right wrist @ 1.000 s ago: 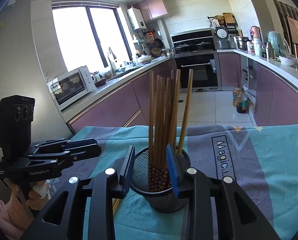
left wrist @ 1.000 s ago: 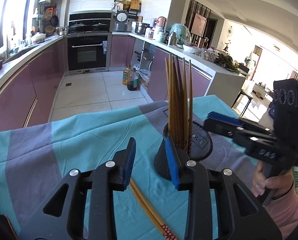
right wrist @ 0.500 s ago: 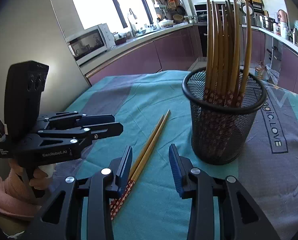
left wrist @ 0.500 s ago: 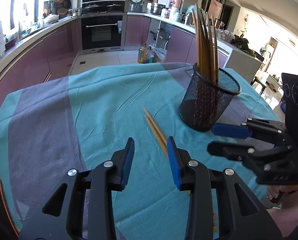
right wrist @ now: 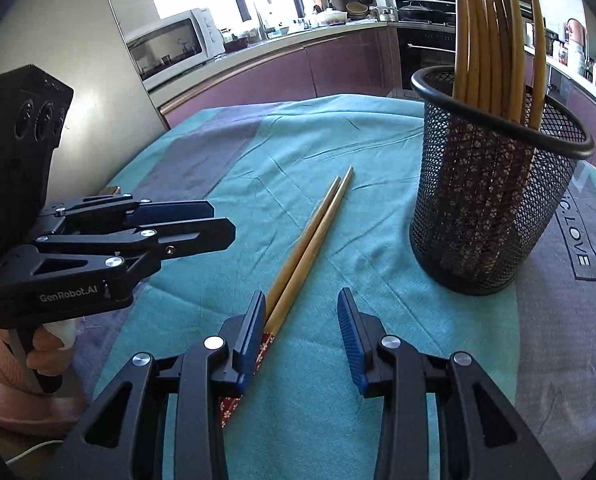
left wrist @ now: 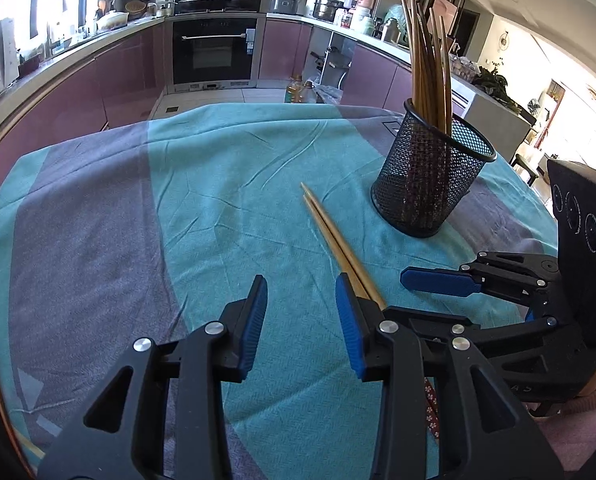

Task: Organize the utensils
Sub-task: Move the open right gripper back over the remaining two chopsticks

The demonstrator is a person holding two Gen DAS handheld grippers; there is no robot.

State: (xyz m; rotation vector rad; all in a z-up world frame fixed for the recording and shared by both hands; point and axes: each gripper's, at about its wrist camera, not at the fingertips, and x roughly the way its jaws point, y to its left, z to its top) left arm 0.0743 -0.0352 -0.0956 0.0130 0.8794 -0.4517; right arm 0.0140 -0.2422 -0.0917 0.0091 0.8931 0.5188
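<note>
Both grippers have dropped toward the cloth since the earlier frames, when they hovered level with the holder, and now point down at the loose pair of chopsticks. Nearest the lens, the left gripper (left wrist: 301, 320) has its blue pads apart with nothing between them; the pair passes just beside and under its right-hand pad. The right gripper (right wrist: 301, 322) is likewise parted and empty, the patterned ends of the sticks slipping beneath its left-hand pad. Between the two tools lies the pair of chopsticks (right wrist: 312, 240), flat on the teal tablecloth (left wrist: 226, 208), side by side and touching, tips aimed away from the person. Beyond them stands the mesh holder (right wrist: 494, 200), upright, already holding a bundle of chopsticks (right wrist: 494, 40) with its patterned ends down. Farther off are the kitchen counters and an oven (left wrist: 214, 50). By my reading the step in hand is the approach to pick up the last loose pair; the next move calls for centring one set of pads across both sticks, closing firmly enough to lift them together, then tipping them upright over the holder's rim.
</note>
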